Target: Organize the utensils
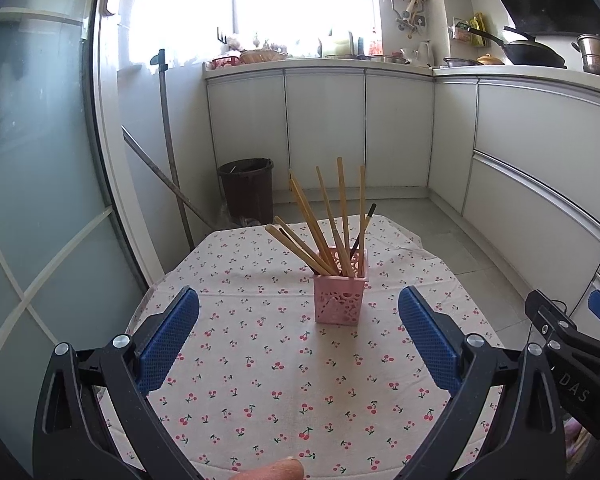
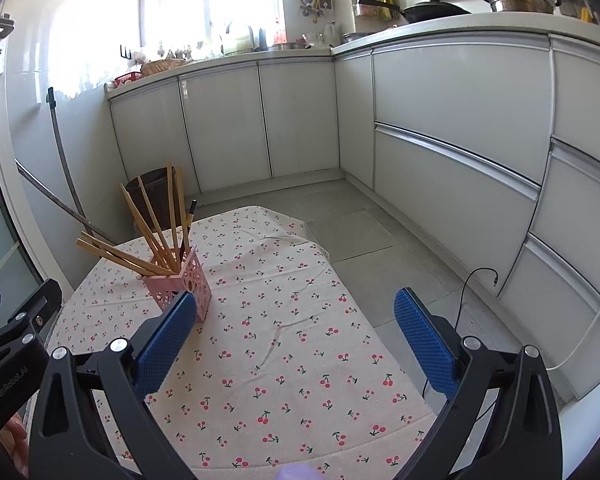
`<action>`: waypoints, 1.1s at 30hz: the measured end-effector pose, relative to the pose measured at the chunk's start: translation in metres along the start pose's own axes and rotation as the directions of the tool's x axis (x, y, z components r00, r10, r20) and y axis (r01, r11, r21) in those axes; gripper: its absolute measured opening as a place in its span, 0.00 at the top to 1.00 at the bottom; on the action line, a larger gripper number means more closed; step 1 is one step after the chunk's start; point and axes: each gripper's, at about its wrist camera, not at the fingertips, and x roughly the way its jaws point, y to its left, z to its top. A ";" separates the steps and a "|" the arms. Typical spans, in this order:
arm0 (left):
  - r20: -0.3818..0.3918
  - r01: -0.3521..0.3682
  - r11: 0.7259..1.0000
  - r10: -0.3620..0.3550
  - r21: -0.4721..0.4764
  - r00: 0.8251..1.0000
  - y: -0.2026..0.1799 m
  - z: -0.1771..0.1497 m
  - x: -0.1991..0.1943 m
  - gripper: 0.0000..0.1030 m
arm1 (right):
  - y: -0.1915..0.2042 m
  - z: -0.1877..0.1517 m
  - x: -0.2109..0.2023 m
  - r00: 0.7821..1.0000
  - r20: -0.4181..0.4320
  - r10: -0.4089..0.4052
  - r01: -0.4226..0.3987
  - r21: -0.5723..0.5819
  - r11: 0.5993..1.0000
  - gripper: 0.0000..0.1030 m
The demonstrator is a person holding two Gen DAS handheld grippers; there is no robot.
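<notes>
Standing at the centre of the left wrist frame, the pink holder (image 1: 341,298) on the cherry tablecloth (image 1: 260,380) contains wooden chopsticks (image 1: 328,224). Left gripper (image 1: 299,334) and right gripper (image 2: 296,336) are both wide open, holding nothing.

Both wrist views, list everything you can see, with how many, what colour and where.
Pink perforated plastic holder: one, pink, upright on the table.
Wooden chopsticks: several, tan, standing fanned out in the holder; exact count unclear.
Dark-tipped chopstick: one, tan shaft with black tip, in the holder.
Cherry-print tablecloth: one, cream with red cherries, covering the table.
Dark brown plastic bin: one, on the floor behind the table.
Mop handles: two, grey, leaning on the left wall.
Black wok: one, on the counter.
Steel pot: one, silver, on the counter.
Left claw: black with blue pads, open, empty.
Right claw: black with blue pads, open, empty.
</notes>
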 end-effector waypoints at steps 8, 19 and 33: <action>-0.009 -0.006 1.000 0.006 0.000 1.000 0.000 -0.001 0.001 0.07 | 0.001 0.000 0.002 1.000 -0.007 0.001 -0.001 0.000 1.000 0.06; -0.019 -0.008 1.000 0.008 0.007 1.000 -0.001 -0.002 0.005 0.07 | 0.002 -0.003 0.003 1.000 -0.013 -0.003 0.003 0.000 1.000 0.06; -0.024 -0.016 1.000 0.017 0.019 1.000 -0.002 -0.005 0.008 0.07 | -0.001 -0.005 0.005 1.000 -0.026 -0.004 0.004 0.005 1.000 0.06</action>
